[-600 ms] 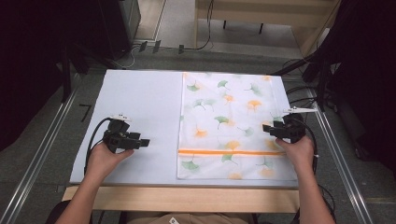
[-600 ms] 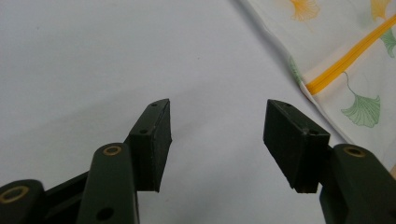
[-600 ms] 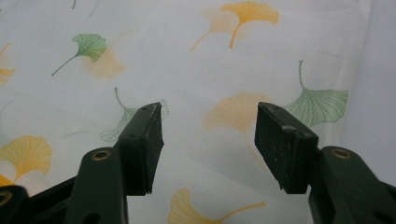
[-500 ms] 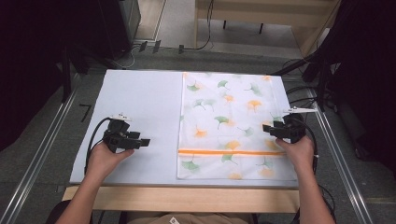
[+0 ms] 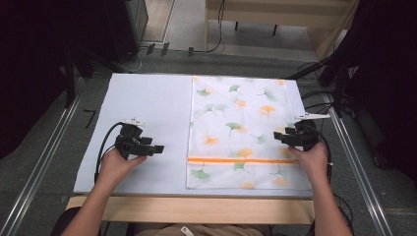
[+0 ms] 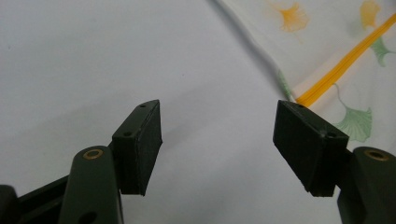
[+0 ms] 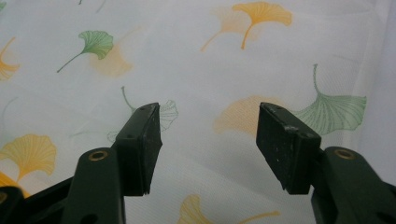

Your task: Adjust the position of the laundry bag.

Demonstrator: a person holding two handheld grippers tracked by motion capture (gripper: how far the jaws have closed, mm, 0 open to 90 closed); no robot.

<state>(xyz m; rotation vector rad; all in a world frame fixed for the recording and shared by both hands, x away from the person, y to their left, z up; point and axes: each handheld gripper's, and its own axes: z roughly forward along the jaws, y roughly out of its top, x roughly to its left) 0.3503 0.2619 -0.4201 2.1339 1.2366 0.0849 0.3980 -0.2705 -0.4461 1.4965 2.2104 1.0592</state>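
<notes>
A: Since both sets of your jaws stand spread with nothing between them, you have a free choice of where to grip. Start from your side: the cloth (image 5: 243, 132) lies flat on the right half of the table (image 5: 142, 103), its near hem almost at the table's front edge, with an orange stripe (image 5: 241, 160) crossing it just above that hem.

B: How will it behave once you lift it?

A: Judging by the thin weave in the right gripper view, it looks light, soft and limp. It will likely sag and fold wherever you don't support it, and a flat pinch from above may only slide on it.

B: So where do you take hold?

A: At the edges. Your left gripper (image 5: 156, 148) sits on bare table just beside the cloth's left edge; in the left gripper view that edge and the stripe lie just past the jaws. Your right gripper (image 5: 278, 137) hovers over the right side of the cloth, near its edge. The far corners lie well apart from both.
</notes>
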